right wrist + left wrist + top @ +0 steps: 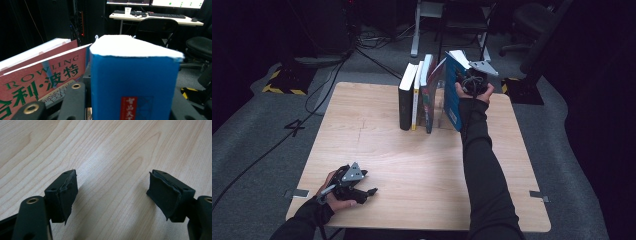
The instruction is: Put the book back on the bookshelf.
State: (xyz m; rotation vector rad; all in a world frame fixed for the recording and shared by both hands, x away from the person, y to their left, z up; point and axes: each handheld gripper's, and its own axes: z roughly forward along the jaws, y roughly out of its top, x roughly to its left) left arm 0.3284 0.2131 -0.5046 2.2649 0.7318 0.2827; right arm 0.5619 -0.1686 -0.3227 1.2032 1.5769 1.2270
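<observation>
The left gripper [371, 191] rested with fingers apart on the table [422, 165] while the right gripper [466, 79], fingers clamped on the blue book [132, 82], likely needed to stand it against the red book [42, 80].

Office lab, monitors [155, 3], desk [155, 18], chairs [155, 31]

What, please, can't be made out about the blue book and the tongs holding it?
- Right tongs, high view: tips hidden behind the blue book.
- Blue book, right gripper view: lower spine cut off by the bottom edge; label print too blurred to read.
- Red book: title cut off at the left edge.
</observation>
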